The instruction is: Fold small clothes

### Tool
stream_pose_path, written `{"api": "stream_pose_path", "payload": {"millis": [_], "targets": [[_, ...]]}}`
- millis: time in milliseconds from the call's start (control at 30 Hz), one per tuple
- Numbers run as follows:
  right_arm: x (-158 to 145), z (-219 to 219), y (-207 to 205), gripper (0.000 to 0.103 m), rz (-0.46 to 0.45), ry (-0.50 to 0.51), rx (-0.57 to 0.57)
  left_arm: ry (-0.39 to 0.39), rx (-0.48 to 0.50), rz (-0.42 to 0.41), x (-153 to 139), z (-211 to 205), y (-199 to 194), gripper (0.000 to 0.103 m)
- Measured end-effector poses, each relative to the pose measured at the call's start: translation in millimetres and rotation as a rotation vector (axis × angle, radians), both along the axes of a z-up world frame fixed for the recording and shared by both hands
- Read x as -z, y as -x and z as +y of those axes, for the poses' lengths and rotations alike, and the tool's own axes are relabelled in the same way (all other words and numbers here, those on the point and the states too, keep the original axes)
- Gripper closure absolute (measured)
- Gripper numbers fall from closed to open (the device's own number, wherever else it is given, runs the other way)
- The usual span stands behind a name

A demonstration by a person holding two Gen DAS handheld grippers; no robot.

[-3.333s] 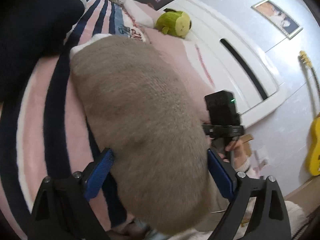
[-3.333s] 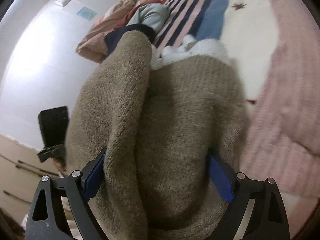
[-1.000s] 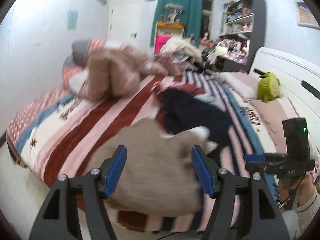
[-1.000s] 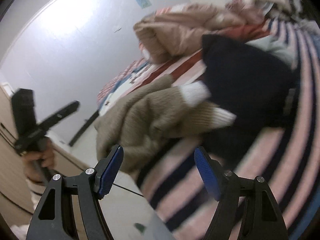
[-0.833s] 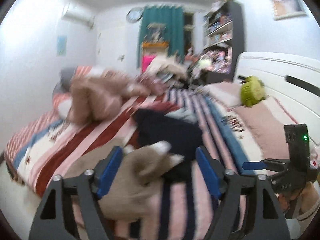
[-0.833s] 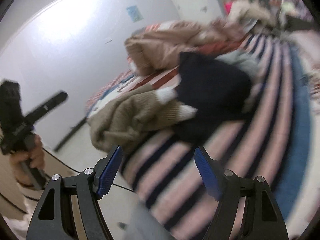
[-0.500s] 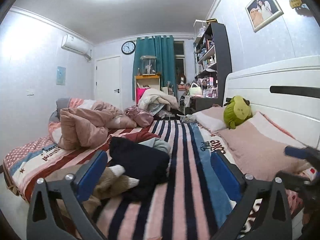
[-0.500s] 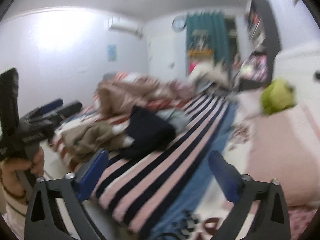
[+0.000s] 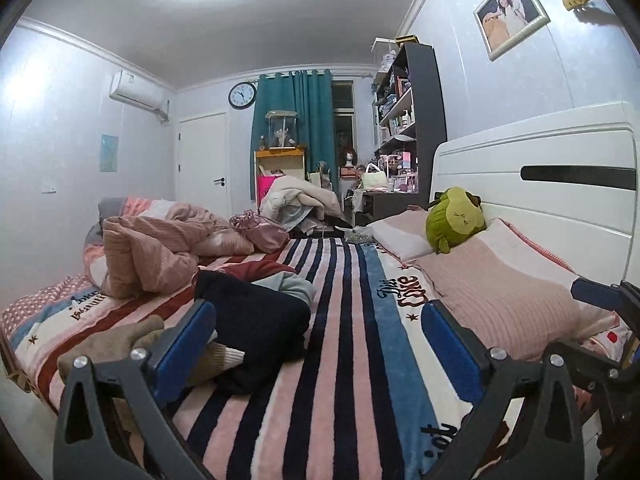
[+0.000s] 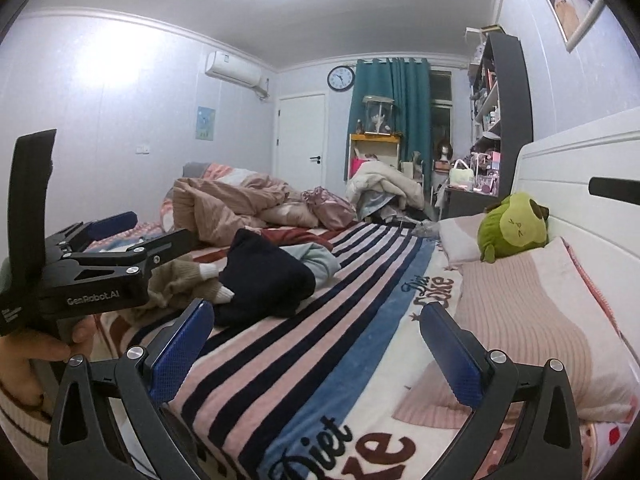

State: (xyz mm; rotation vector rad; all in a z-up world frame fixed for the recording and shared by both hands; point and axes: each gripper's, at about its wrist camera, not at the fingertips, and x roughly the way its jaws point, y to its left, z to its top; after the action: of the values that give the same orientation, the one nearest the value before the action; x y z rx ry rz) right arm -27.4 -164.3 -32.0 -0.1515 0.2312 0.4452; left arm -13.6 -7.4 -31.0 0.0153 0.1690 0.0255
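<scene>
A crumpled tan knit sweater (image 9: 120,340) with white cuffs lies near the bed's left edge; it also shows in the right wrist view (image 10: 180,280). A dark navy garment (image 9: 256,320) lies beside it, also in the right wrist view (image 10: 268,276). A light grey-blue garment (image 9: 294,286) sits behind them. My left gripper (image 9: 316,344) is open and empty, held above the striped blanket (image 9: 348,360). My right gripper (image 10: 316,344) is open and empty too. The left gripper shows from the side in the right wrist view (image 10: 120,240).
A pink quilt (image 9: 152,252) is heaped at the far left of the bed. Pink pillows (image 9: 500,292) and a green plush toy (image 9: 452,220) lie by the white headboard (image 9: 540,184). Shelves, a desk and a clothes pile stand at the far end.
Both grippers let go of the tan sweater, which dropped crumpled at the bed's left edge. Both swung up and back and now face along the bed, open wide.
</scene>
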Motion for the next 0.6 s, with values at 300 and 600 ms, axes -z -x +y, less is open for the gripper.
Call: {"api": "stream_pose_path", "payload": {"millis": [300,600], "targets": [[-1.0,-3.2,3.0,0.000,-0.006,-0.006,-0.001,-0.001,0.000,-0.007,0.7,-0.1,2.3,0.001],[-3.8,1.8,9.6,0.000,-0.015,-0.010,-0.011,0.004,0.007,-0.020,0.5,-1.9,4.5,0.001]]}}
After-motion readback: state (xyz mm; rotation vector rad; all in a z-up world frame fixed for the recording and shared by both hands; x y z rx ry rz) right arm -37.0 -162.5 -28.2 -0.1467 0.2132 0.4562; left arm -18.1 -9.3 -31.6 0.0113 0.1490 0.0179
